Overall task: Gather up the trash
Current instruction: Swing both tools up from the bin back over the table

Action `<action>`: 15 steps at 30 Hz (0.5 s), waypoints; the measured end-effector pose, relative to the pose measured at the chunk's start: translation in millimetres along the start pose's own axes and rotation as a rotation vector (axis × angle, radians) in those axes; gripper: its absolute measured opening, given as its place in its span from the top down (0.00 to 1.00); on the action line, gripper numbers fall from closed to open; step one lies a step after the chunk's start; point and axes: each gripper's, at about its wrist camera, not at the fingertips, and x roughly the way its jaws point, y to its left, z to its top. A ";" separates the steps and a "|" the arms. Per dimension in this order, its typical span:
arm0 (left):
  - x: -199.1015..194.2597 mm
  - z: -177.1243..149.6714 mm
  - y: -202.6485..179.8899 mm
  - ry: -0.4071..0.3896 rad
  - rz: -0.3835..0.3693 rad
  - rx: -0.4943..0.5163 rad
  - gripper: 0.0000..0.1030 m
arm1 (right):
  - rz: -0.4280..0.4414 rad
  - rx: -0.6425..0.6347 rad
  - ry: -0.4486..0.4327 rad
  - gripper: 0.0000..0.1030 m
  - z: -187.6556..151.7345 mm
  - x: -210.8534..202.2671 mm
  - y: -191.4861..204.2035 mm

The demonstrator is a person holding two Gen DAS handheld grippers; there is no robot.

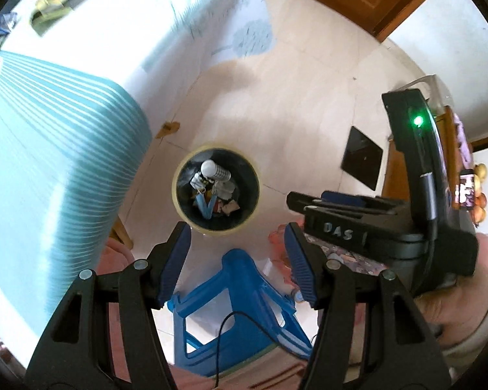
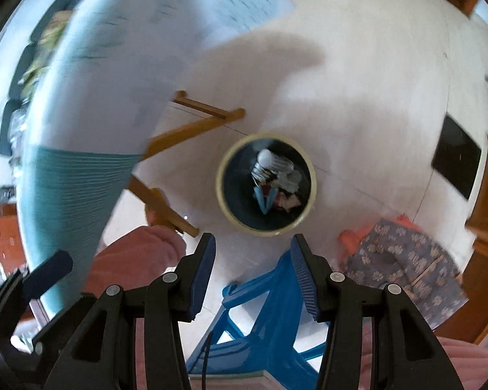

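Note:
A round trash bin (image 1: 176, 191) with a cream rim and dark inside stands on the pale floor, straight below both grippers. In it lie a white bottle (image 1: 213, 170), crumpled wrappers and blue strips. My left gripper (image 1: 239, 256) hangs well above the bin, open, with nothing between its blue pads. The right gripper (image 1: 308, 206) shows at the right of that view, held in a hand. In the right wrist view the bin (image 2: 218, 188) and bottle (image 2: 273, 161) appear again, and my right gripper (image 2: 253, 253) is open and empty above them.
A table with a teal striped cloth (image 1: 65, 178) stands left of the bin, wooden legs (image 2: 195, 120) under it. A blue plastic stool (image 1: 237, 308) sits near me. A black flat panel (image 1: 362, 165) and floral fabric (image 2: 399, 260) lie to the right.

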 end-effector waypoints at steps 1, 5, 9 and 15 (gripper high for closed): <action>-8.0 0.0 3.5 -0.006 -0.004 0.001 0.45 | 0.000 -0.022 -0.011 0.52 1.2 -12.6 7.2; -57.9 -1.0 34.5 -0.054 -0.014 -0.021 0.45 | -0.006 -0.096 -0.075 0.53 11.4 -57.7 38.3; -101.8 -0.7 78.9 -0.116 0.011 -0.077 0.43 | 0.012 -0.167 -0.150 0.53 28.1 -99.3 81.9; -159.6 4.4 157.5 -0.218 0.068 -0.187 0.38 | 0.055 -0.290 -0.234 0.53 58.0 -145.7 164.1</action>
